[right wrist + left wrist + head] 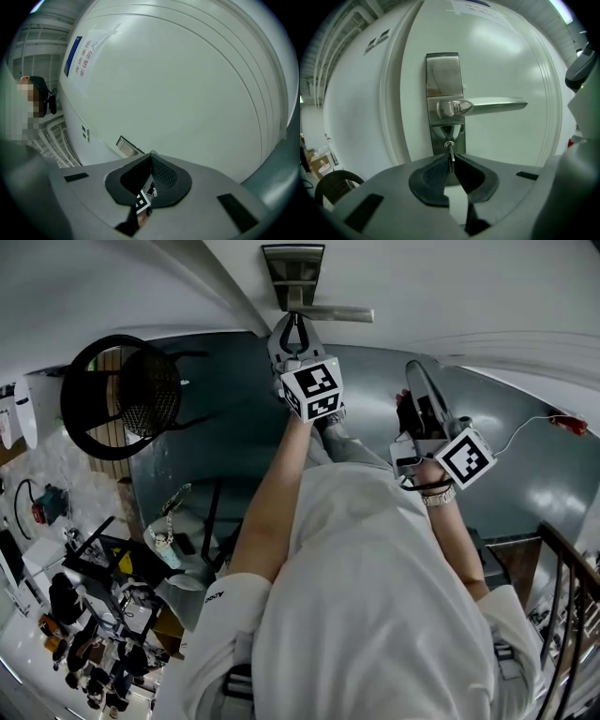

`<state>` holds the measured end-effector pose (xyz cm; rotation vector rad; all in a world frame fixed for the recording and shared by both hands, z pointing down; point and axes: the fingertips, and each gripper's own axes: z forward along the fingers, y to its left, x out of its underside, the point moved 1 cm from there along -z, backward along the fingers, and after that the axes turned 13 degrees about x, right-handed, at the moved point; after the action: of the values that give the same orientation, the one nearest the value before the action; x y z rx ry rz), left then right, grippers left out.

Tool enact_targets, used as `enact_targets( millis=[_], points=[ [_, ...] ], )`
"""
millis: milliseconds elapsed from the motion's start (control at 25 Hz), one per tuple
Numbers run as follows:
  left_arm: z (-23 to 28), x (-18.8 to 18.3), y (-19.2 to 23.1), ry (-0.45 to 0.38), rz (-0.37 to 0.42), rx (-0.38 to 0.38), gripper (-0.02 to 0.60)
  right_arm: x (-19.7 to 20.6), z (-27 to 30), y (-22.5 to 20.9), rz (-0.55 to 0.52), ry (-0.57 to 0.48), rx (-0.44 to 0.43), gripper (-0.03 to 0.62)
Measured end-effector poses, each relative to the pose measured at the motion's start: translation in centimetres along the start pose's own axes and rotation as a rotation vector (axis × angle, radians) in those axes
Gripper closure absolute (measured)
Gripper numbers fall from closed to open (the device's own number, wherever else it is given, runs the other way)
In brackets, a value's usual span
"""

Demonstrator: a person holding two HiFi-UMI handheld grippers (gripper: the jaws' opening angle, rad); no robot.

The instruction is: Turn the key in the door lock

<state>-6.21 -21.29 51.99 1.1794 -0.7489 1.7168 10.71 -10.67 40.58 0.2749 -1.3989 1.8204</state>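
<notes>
Both left fingers [436,174] pinch the key [450,150] just beneath the handle [492,106].

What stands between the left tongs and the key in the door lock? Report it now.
Nothing visible does. The left tongs are closed on the small silver metal key, which sits in the brushed steel lock plate on the white door. The silver lever handle lies above the key, clear of the tongs.
</notes>
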Motion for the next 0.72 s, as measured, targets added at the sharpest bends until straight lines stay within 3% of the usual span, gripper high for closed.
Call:
enact_targets(
  millis=[200,280,560,720],
  points=[
    [0.3,-0.5,0.0,0.008,0.014,-0.005,0.545,-0.1,0.1,0.0,-0.005,0.007,0.000,0.592],
    [0.2,-0.6,0.1,-0.006,-0.040,0.007,0.548,-0.1,0.2,0.0,-0.005,0.009,-0.003,0.592],
    [0.3,-0.2,0.9,-0.066,-0.464,0.112,0.555,-0.1,0.8,-1.2,0.004,0.024,0.009,0.592],
    [0.2,0.0,1.3,-0.159,-0.799,0.224,0.555,-0.1,1.1,-1.1,0.004,0.032,0.002,0.592]
  ],
)
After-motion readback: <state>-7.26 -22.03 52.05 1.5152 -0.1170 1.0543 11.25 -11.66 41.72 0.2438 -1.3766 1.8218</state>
